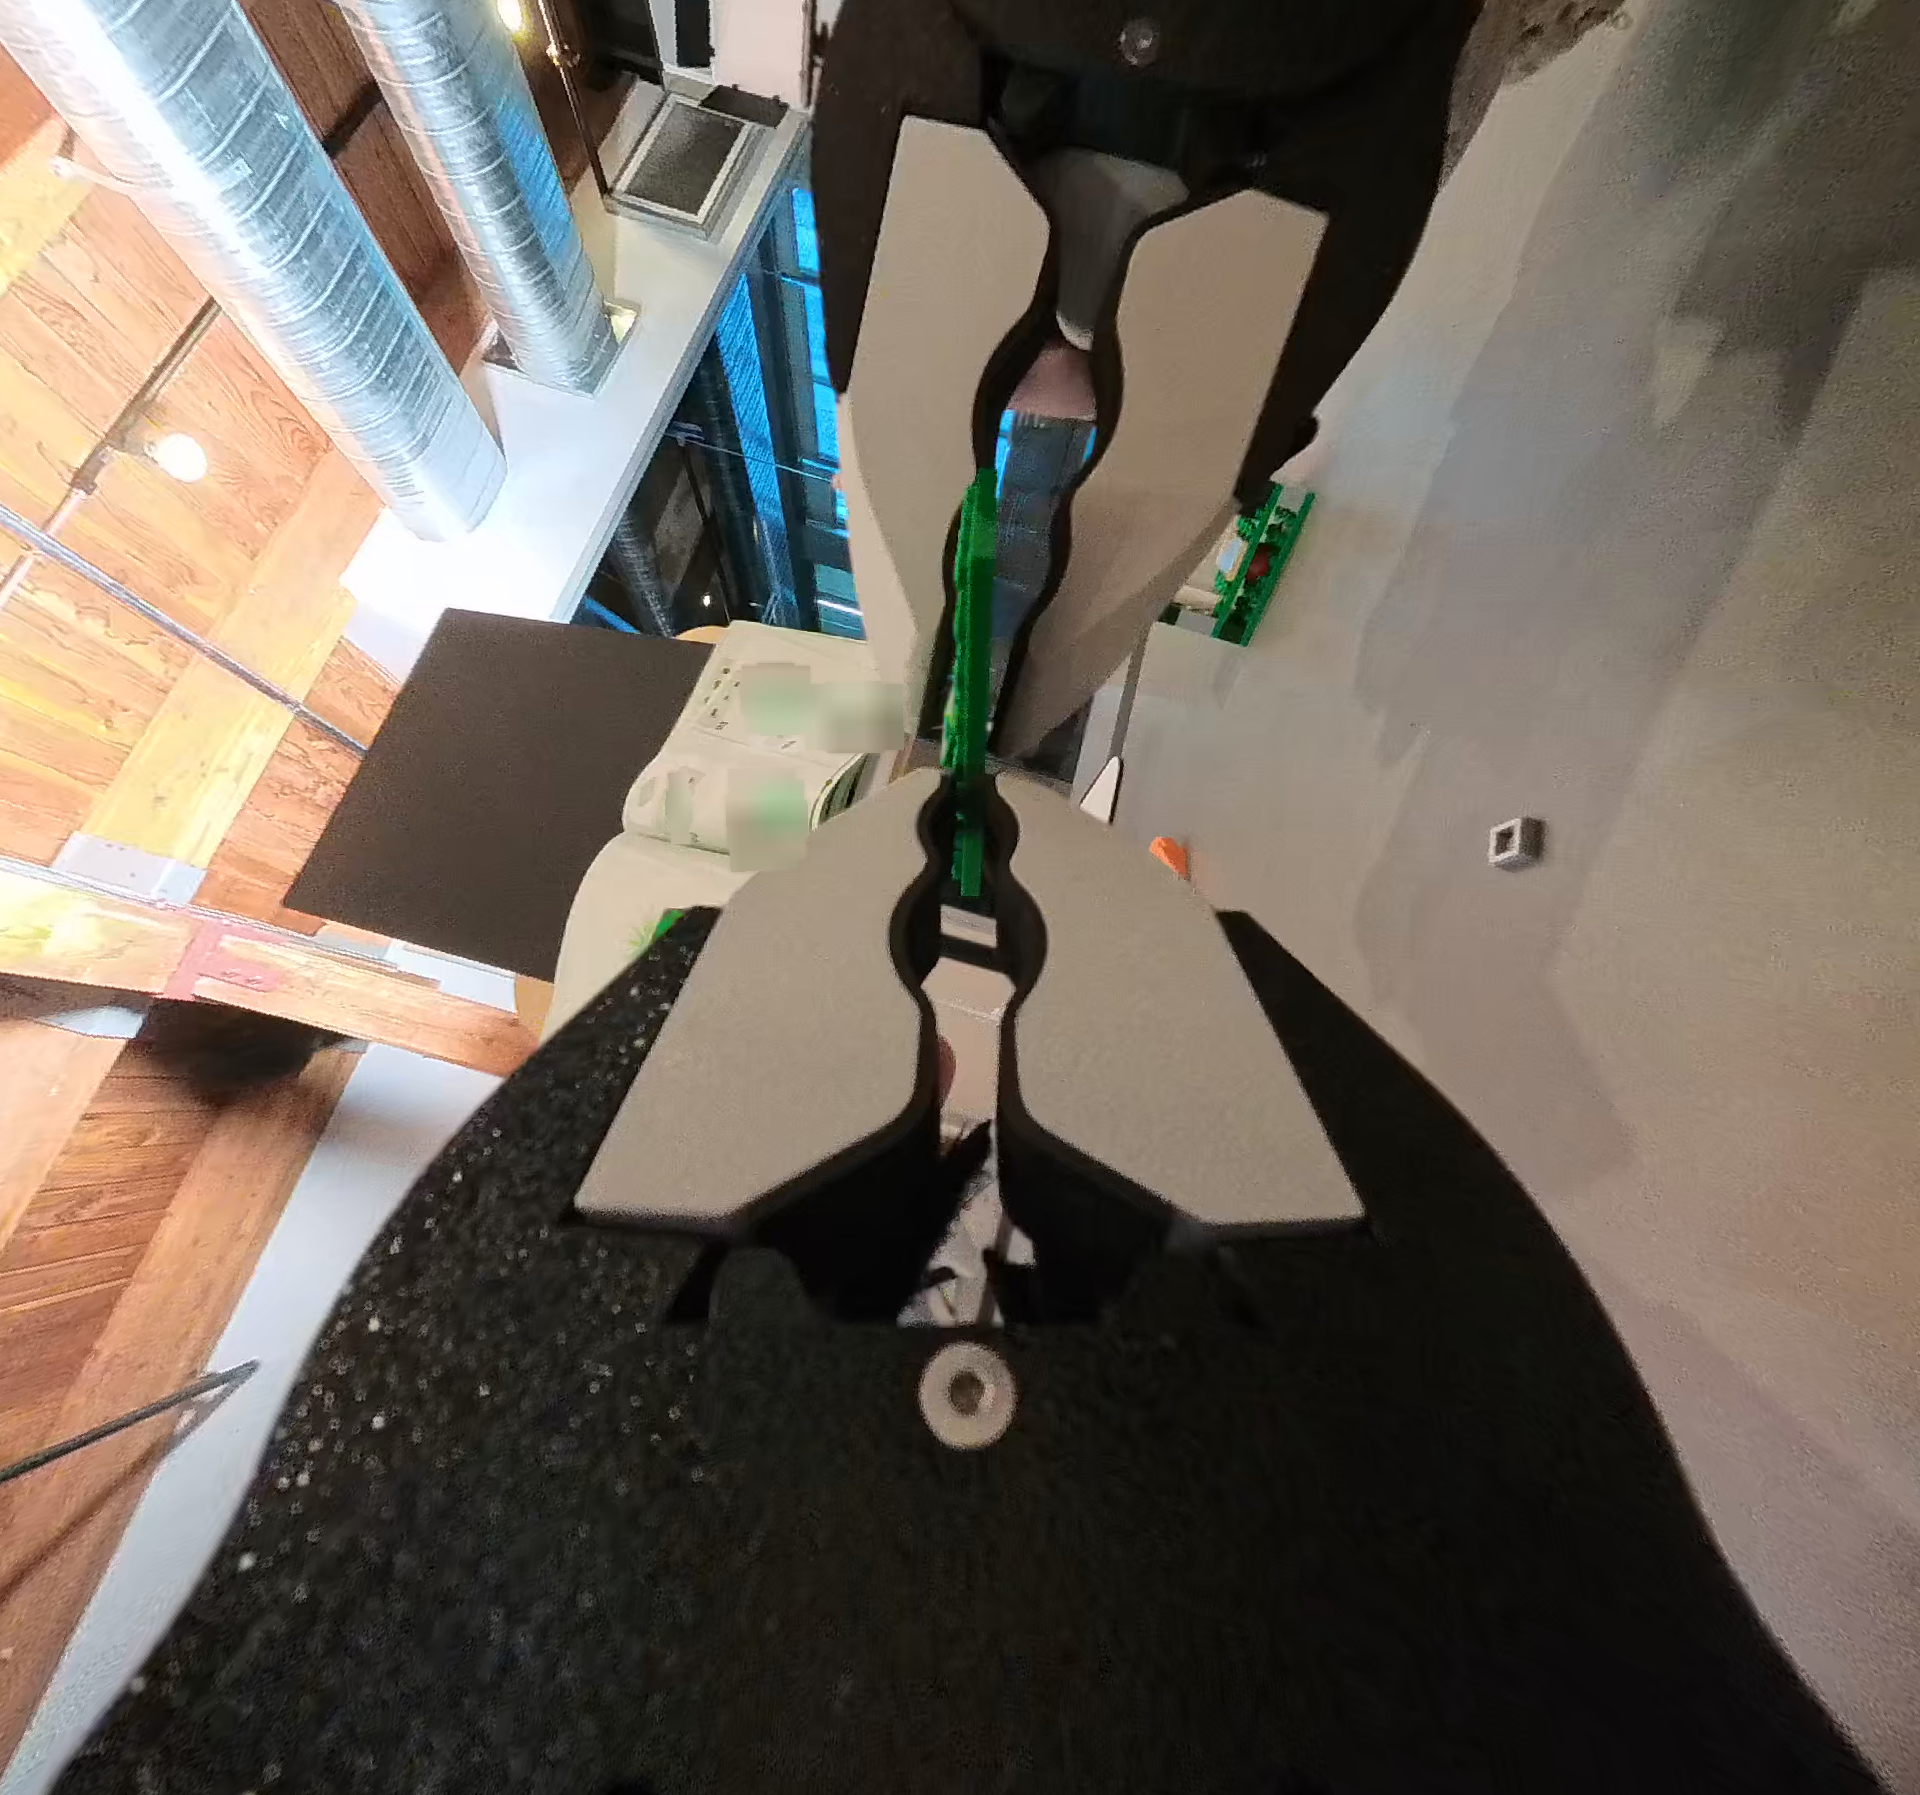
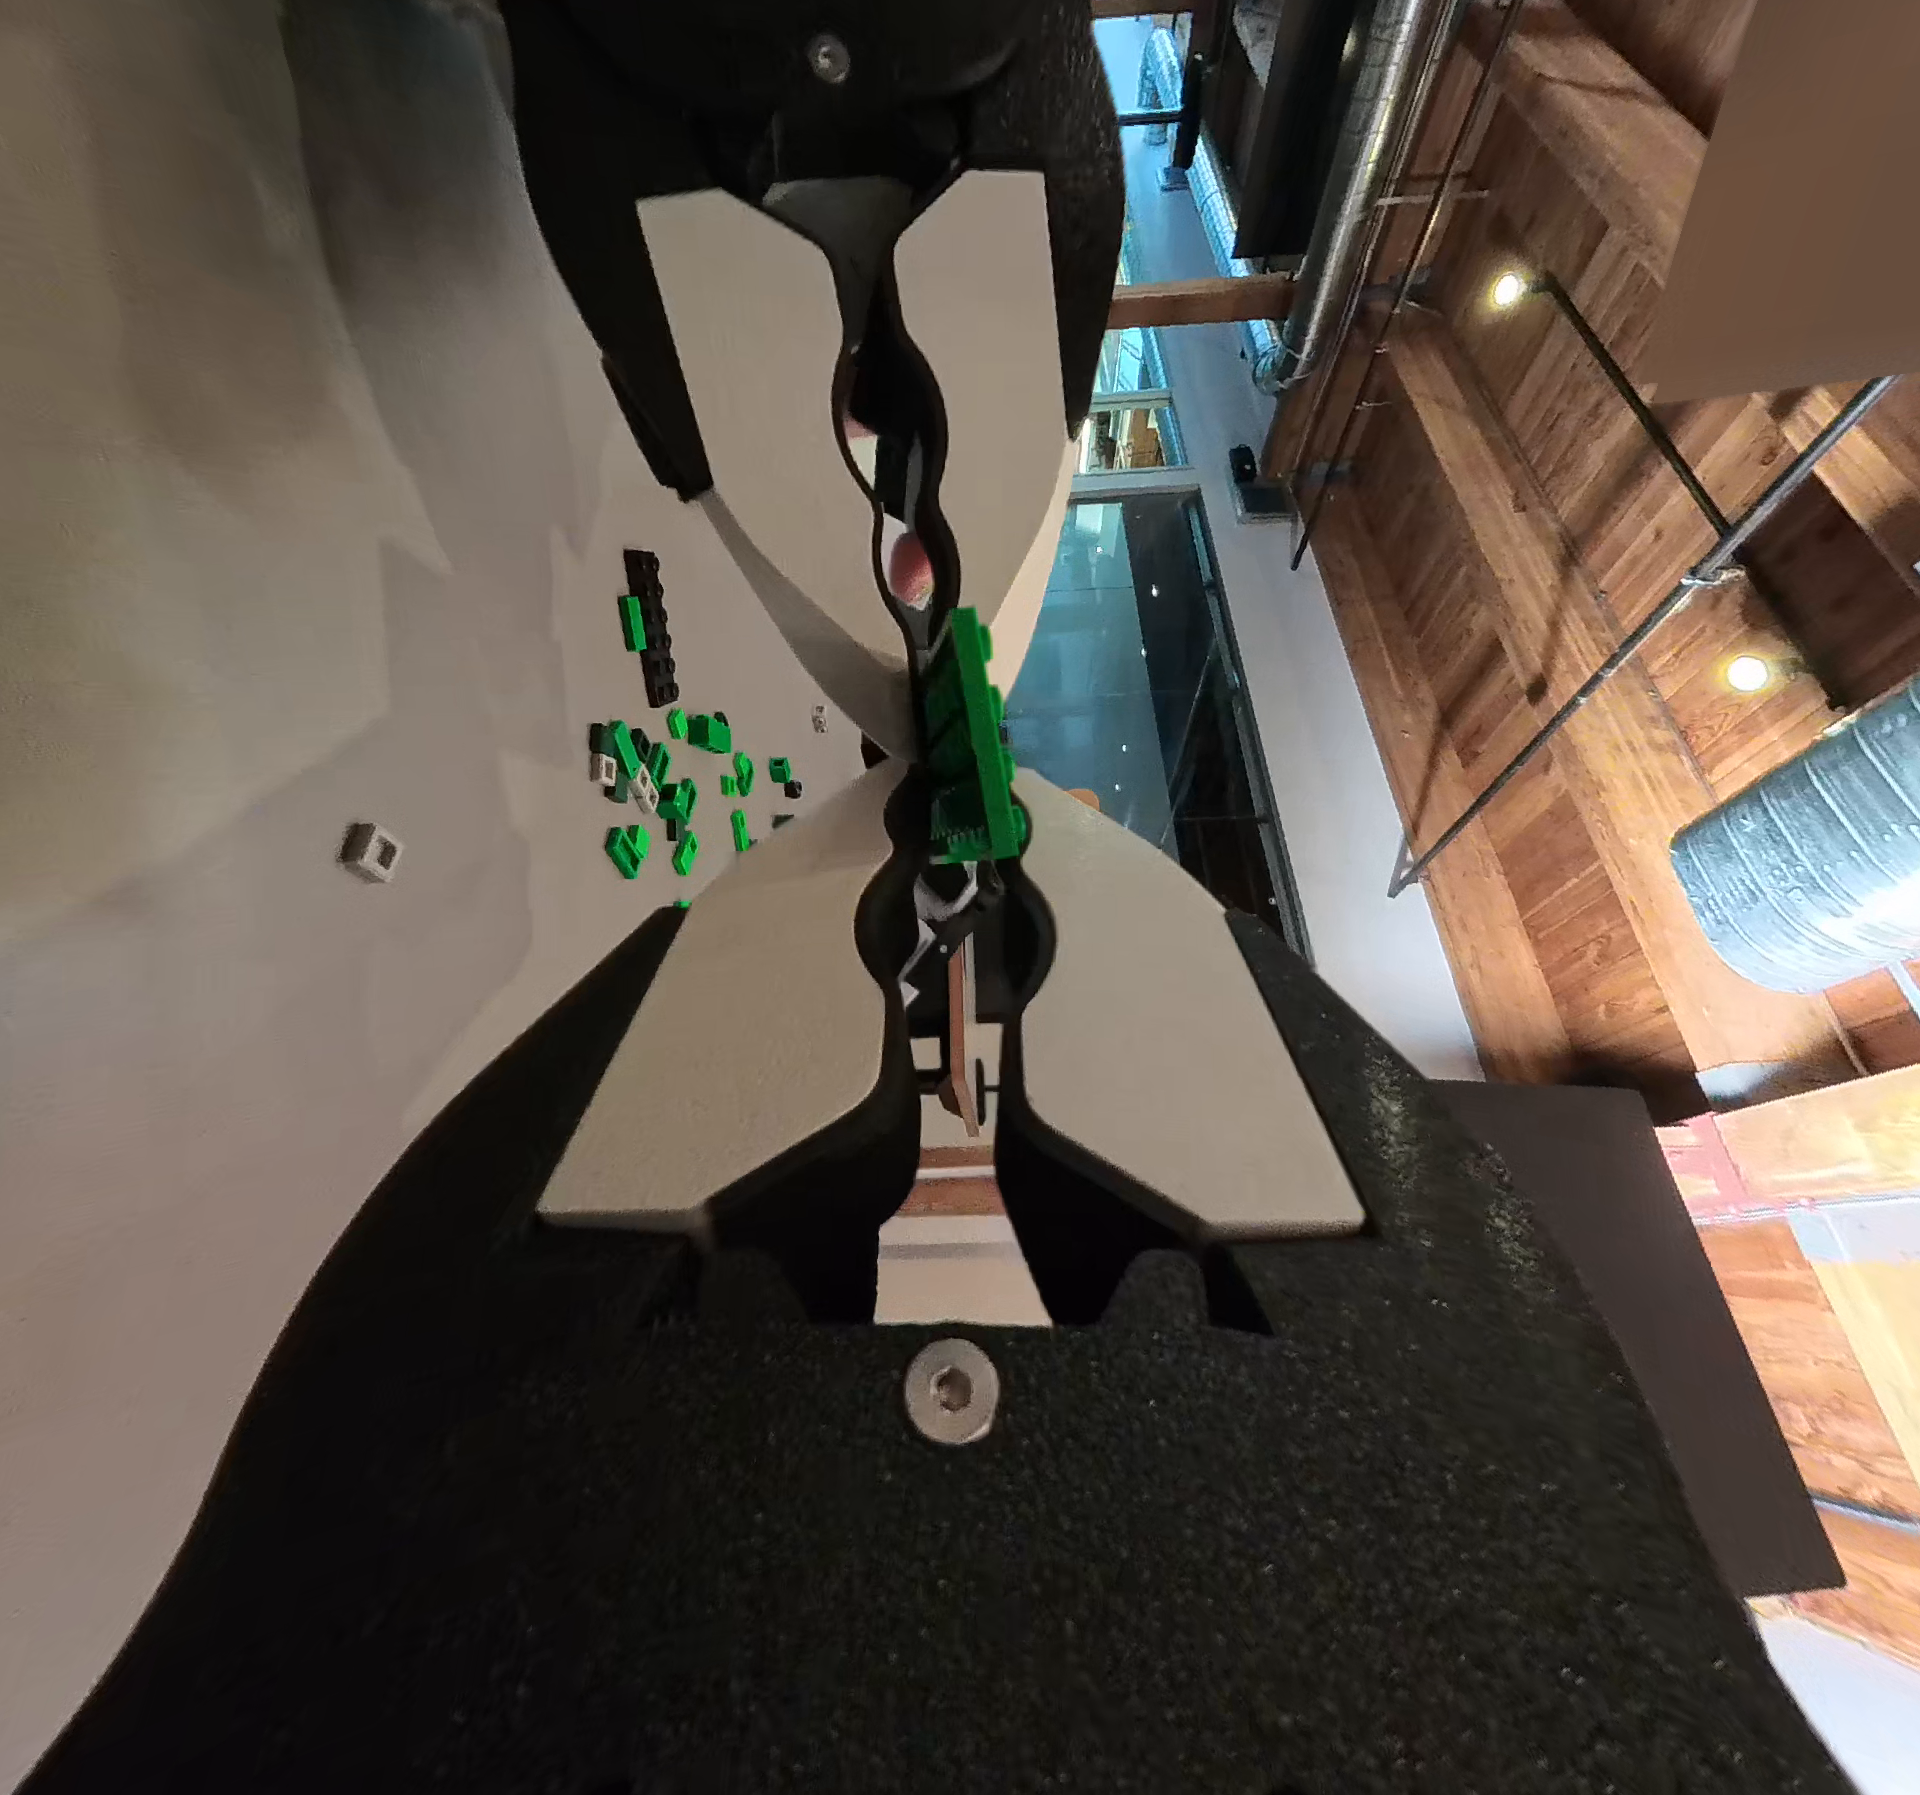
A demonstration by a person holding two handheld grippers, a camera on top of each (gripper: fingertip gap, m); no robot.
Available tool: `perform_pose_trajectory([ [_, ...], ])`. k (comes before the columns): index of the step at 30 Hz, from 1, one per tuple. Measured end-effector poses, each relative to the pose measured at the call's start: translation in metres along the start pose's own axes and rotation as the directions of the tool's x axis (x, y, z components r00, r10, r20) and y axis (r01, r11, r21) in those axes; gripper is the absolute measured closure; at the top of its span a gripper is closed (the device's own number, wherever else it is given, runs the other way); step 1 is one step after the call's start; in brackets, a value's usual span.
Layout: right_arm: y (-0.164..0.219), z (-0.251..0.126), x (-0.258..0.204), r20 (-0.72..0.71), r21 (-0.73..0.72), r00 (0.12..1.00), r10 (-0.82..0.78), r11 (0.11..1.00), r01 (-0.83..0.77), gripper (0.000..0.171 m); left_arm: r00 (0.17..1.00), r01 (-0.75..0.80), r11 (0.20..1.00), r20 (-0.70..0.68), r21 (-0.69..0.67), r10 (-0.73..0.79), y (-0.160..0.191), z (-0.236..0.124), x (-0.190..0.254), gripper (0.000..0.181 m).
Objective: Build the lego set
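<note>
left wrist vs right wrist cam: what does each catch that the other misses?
Left wrist only: a partly built green model on the white table, an orange piece and a booklet.
Right wrist only: the scatter of loose green bricks and a black plate.
Both: the left gripper and right gripper, tip to tip, shut on one green plate, plus a small grey brick.
</note>
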State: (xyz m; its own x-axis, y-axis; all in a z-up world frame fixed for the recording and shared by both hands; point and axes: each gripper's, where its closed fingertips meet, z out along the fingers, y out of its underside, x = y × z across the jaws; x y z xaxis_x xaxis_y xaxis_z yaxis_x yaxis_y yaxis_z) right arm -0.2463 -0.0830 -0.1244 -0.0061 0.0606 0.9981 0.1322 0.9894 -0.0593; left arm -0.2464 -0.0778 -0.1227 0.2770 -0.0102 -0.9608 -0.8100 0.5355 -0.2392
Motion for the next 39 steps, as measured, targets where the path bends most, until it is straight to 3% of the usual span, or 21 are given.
perform_pose_trajectory([
  [4,-0.001,-0.001,0.006,-0.032,0.028,0.996,0.081,0.996,-0.080,0.140,1.000,0.021,1.000,-0.008,0.013,-0.021,-0.002,-0.001,0.000,0.177],
  [7,0.005,0.000,0.006,-0.001,0.030,0.987,0.163,0.986,-0.163,0.135,1.000,0.025,0.999,-0.017,0.024,-0.025,-0.004,-0.002,0.001,0.178],
  [14,0.006,0.001,-0.003,0.070,0.019,0.989,0.132,0.991,-0.134,0.161,1.000,0.017,0.999,-0.027,0.036,-0.016,-0.006,-0.002,0.002,0.178],
  [22,0.009,0.002,-0.009,0.103,-0.036,0.994,-0.037,0.999,0.041,0.163,0.999,-0.003,0.999,-0.046,0.033,0.004,-0.004,-0.002,0.007,0.177],
  [26,0.014,0.005,-0.014,0.149,-0.105,0.989,-0.009,0.994,0.025,0.163,0.998,0.018,1.000,-0.063,0.010,-0.018,0.002,0.000,0.011,0.177],
  [31,0.013,0.008,-0.025,0.229,-0.121,0.973,0.040,0.993,-0.013,0.163,0.997,0.049,0.999,-0.061,-0.001,-0.049,0.002,0.004,0.013,0.156],
  [35,0.012,0.008,-0.026,0.255,-0.124,0.960,0.111,0.989,-0.081,0.163,0.995,0.028,1.000,-0.096,0.008,-0.027,0.000,0.003,0.020,0.173],
  [39,0.010,0.007,-0.029,0.310,-0.127,0.941,0.138,0.987,-0.103,0.163,0.993,-0.011,1.000,-0.117,0.027,0.014,-0.002,0.001,0.024,0.174],
])
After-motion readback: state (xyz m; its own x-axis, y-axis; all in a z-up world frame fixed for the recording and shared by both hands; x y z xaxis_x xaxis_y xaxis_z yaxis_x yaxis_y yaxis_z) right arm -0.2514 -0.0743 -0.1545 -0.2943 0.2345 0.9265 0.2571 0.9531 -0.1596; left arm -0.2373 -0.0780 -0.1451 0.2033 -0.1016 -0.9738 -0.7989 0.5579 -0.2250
